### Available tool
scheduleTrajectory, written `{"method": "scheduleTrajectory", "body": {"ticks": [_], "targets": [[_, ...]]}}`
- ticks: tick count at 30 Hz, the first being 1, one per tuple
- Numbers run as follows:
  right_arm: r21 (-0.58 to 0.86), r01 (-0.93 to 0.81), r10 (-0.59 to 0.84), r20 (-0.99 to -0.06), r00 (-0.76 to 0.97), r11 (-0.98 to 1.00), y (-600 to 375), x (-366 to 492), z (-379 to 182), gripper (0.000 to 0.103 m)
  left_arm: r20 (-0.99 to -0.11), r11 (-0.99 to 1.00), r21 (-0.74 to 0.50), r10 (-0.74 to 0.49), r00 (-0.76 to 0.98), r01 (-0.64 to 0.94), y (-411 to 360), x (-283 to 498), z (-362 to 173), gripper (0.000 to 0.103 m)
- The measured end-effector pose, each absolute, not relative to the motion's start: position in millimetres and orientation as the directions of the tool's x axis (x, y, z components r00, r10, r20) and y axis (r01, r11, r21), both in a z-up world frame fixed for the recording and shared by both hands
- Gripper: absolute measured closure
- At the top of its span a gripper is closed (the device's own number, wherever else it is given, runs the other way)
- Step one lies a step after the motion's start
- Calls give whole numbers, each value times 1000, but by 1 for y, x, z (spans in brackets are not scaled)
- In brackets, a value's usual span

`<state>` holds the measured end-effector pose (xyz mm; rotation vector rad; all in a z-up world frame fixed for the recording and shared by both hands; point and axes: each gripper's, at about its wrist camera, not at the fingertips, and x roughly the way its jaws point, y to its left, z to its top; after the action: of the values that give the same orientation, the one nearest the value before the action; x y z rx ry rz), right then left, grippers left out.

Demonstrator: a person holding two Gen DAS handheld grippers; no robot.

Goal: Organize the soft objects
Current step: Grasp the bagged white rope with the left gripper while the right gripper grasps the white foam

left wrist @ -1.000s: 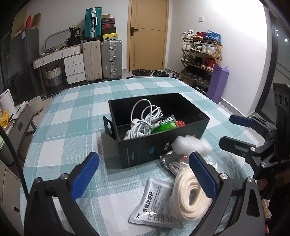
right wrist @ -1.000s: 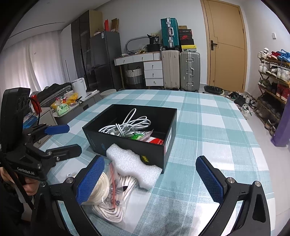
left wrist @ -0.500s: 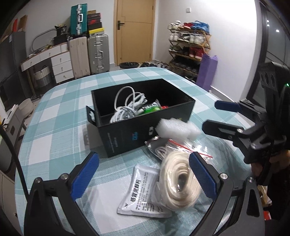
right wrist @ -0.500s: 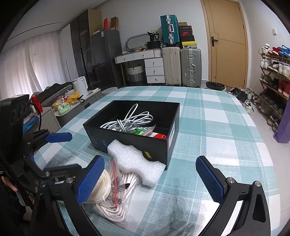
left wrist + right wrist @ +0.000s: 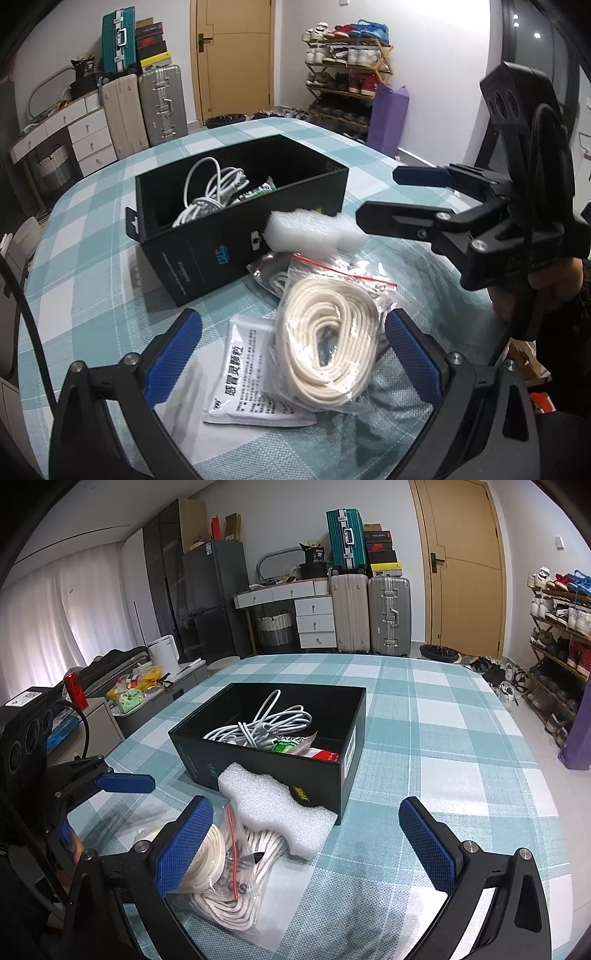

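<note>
Over the last second the left gripper [image 5: 291, 354], jaws spread, has closed in over the bagged cream rope coil [image 5: 328, 343] lying beside the black box [image 5: 236, 218], likely next to go in, while the right gripper [image 5: 306, 843] hovers open.

We cannot read the blurred sachet [image 5: 255, 384] print between the left tongs; foam [image 5: 310, 233] hides the box [image 5: 207, 254] label.

Both wrist views low, close over table [image 5: 92, 280], from opposite sides; share black box [image 5: 236, 225].
</note>
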<state>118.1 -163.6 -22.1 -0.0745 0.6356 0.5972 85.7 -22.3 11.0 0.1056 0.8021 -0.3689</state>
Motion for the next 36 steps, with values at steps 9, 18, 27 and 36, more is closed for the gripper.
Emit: {"method": "scheduleTrajectory", "body": {"ticks": [9,18,27,36], "targets": [[122,-545,503,-589,633,829,-163,121,-27,1,-736,921,-51,-296,609,386,-30,84,5,3],[126,-542,501,-592,631,831,-164,121,-28,1,-732,905,-81,-339,591,418,-31,81,3,19],[131,-545,506,-593,626,828,-164,121,-28,1,-731,880,-96,-380,567,466,-33,79,3,63],[161,-552,523,-607,598,818,-161,123,-31,1,-726,885,-109,-382,572,453,-25,81,8,65]]}}
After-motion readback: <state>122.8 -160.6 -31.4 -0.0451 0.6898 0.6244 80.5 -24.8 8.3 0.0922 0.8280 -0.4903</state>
